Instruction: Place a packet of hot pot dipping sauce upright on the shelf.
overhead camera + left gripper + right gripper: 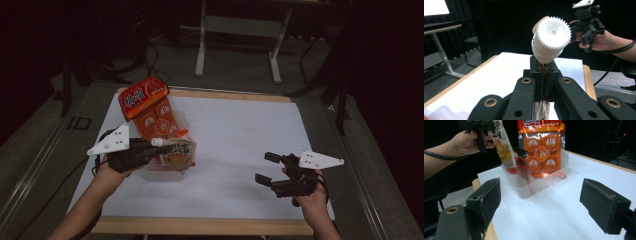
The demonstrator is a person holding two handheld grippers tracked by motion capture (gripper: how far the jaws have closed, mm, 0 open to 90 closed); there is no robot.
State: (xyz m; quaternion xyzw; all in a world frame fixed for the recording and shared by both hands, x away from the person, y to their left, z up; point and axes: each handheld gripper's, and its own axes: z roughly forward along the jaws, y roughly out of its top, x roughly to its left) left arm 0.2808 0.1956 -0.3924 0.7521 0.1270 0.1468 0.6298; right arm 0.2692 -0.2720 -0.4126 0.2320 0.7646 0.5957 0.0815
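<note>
Fingers of the left gripper (145, 150) are pressed fully together on the top edge of a spouted pouch (179, 152), just under its white ridged screw cap (551, 37); in the left gripper view the two black jaws meet with only the thin pouch seam between them, and the cap stands tilted above them toward one o'clock. Seen from the high view, the left hand (112, 167) sits at about nine o'clock from the table's middle, and the pouch hangs from the jaws over a clear plastic bin (165, 172) that rests on the white table sheet (240, 135). An orange snack bag (150, 107) with round printed labels stands in the same bin, leaning back toward eleven o'clock, just beside the pouch (whether the two touch cannot be told). The right gripper (267, 167) is at roughly four o'clock on the table, well apart from the bin, held by the right hand (310, 192); its jaws stand wide apart with nothing between them, and the right gripper view looks through that gap at bare sheet, with the bin, the orange bag and the pouch ahead at twelve o'clock. A grey three-cornered plate tops each gripper.
</note>
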